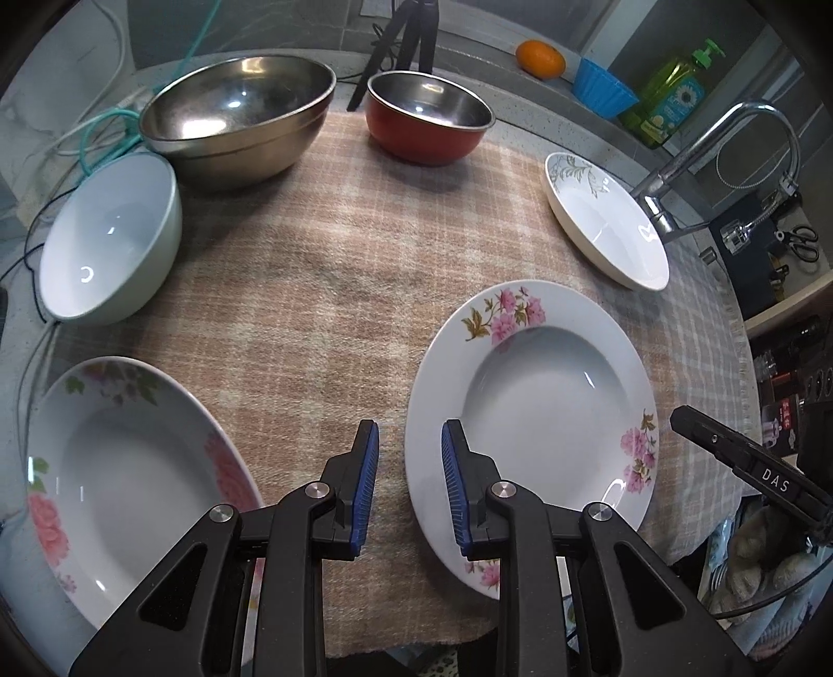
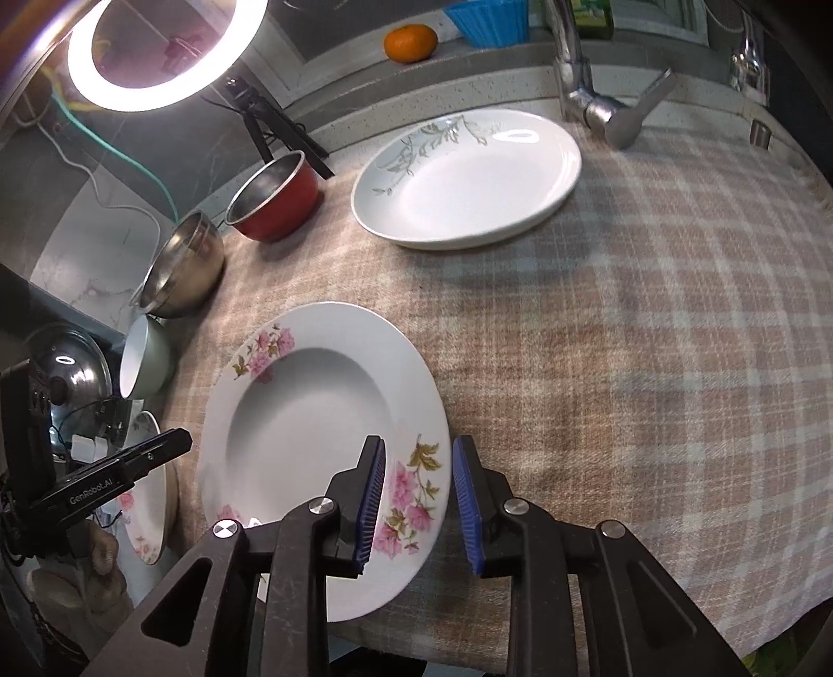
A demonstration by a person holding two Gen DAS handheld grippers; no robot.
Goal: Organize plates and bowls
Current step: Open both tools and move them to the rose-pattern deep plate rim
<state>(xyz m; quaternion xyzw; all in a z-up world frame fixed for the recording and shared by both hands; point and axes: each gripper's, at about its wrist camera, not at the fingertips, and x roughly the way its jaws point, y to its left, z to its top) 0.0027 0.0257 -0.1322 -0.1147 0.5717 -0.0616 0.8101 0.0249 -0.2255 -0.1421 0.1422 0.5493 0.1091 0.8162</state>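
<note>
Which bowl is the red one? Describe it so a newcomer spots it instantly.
Start at the pink checked cloth covering the counter and look to its far edge, by the black tripod legs. The small red bowl with a steel interior stands right of the large all-steel bowl; it alone has a red outside.

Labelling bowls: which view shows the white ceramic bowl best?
Left wrist: the white ceramic bowl sits large and unobstructed, interior fully visible, beside the big steel bowl. Right wrist shows it small, edge-on at the frame's left.

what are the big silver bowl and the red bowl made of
Big silver bowl: looks like stainless steel, brushed and shiny, with blurred reflections inside. Red bowl: probably steel too, with the same mirror-like inside, coated glossy red outside.
</note>
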